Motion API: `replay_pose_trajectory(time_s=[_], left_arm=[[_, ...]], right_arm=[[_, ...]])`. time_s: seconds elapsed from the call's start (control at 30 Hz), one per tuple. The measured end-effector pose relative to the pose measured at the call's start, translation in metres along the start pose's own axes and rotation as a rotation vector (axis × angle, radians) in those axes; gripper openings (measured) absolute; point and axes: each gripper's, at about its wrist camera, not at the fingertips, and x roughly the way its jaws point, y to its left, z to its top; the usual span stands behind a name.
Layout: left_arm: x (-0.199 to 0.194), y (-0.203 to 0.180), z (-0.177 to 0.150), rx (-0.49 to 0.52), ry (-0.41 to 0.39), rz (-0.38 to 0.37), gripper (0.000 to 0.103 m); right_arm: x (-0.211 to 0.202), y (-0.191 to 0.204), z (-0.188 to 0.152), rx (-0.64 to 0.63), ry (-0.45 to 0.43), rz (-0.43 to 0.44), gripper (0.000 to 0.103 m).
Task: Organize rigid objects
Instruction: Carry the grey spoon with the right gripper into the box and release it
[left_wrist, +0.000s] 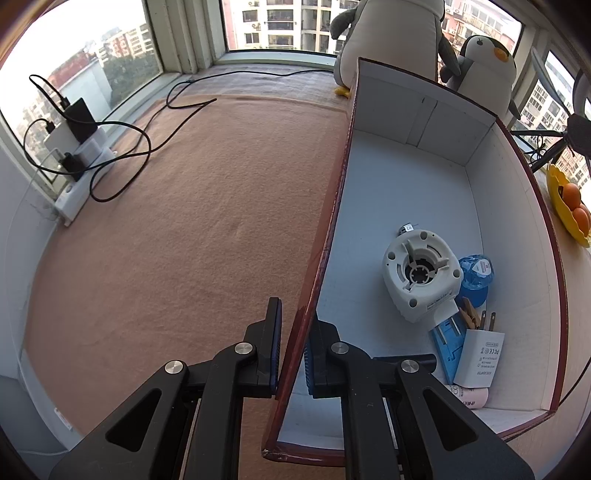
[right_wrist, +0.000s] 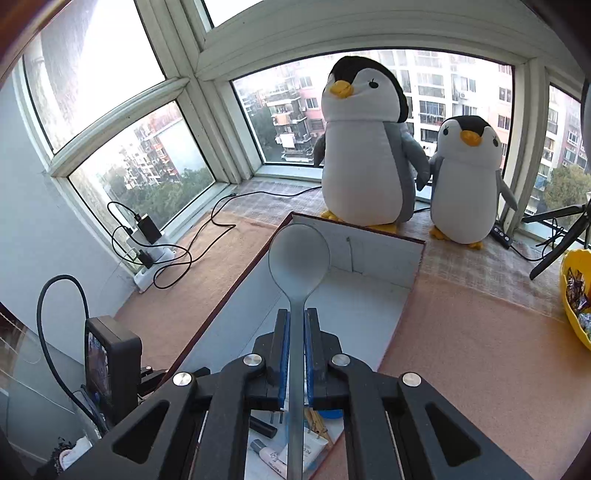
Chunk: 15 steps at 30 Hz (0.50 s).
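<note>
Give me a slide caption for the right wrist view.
Right gripper holds a grey spoon above the white-lined box.

A peach-brown cloth (left_wrist: 192, 206) covers the window ledge and carries the red-edged, white-lined box (left_wrist: 413, 192) — left of the box lie black cables (left_wrist: 147, 136) and a white power strip (left_wrist: 79, 184), behind it stand two plush penguins (right_wrist: 364, 155), and to its right sits a yellow bowl (right_wrist: 570, 295)

Home bay window, plush penguins (right_wrist: 364, 147), carpet (left_wrist: 192, 206)
</note>
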Motion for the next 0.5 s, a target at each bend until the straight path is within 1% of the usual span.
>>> replay_pose_trajectory(time_s=[0.13, 0.27, 0.5], left_arm=[[0.0, -0.001, 0.0, -0.002, 0.001, 0.002, 0.009], [0.0, -0.001, 0.0, 0.003, 0.001, 0.004, 0.009], [0.0, -0.001, 0.0, 0.004, 0.001, 0.008, 0.01]], right_arm=[[0.021, 0.004, -0.007, 0.0, 0.045, 0.001, 0.007], [0.032, 0.003, -0.014, 0.009, 0.08, 0.002, 0.007], [0.032, 0.0, -0.013, 0.012, 0.082, 0.0, 0.007]])
